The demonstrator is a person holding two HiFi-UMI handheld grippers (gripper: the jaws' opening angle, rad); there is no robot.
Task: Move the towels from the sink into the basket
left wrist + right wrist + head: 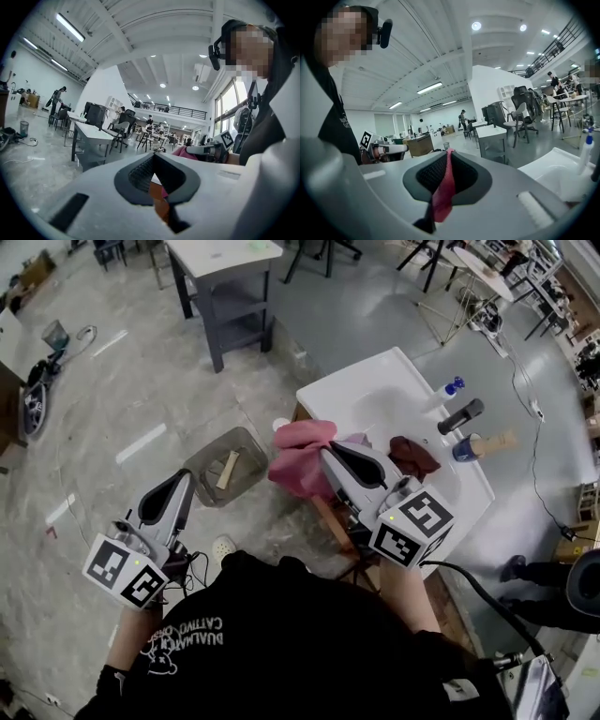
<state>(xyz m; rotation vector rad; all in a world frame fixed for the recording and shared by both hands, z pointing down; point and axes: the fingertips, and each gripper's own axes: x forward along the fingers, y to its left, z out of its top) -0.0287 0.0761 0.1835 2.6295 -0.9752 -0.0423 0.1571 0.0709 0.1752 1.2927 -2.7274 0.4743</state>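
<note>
My right gripper [327, 450] is shut on a pink towel [298, 459], which hangs bunched over the left edge of the white sink [375, 395]. In the right gripper view a strip of the pink towel [442, 192] is pinched between the jaws of this gripper [449, 153]. A dark red towel [412, 456] lies in the sink basin. The grey basket [204, 468] stands on the floor left of the sink, with a pale object inside. My left gripper [184, 481] is held near the basket, shut and holding nothing [153, 157]. The left gripper view shows the pink towel [184, 151] to the right.
A black tap [460, 415], a blue-capped bottle [454, 386] and a blue cup with a wooden brush [480, 444] stand on the sink's far side. A grey table [228, 282] stands beyond the basket. Cables and a bin [54, 334] lie on the floor at left.
</note>
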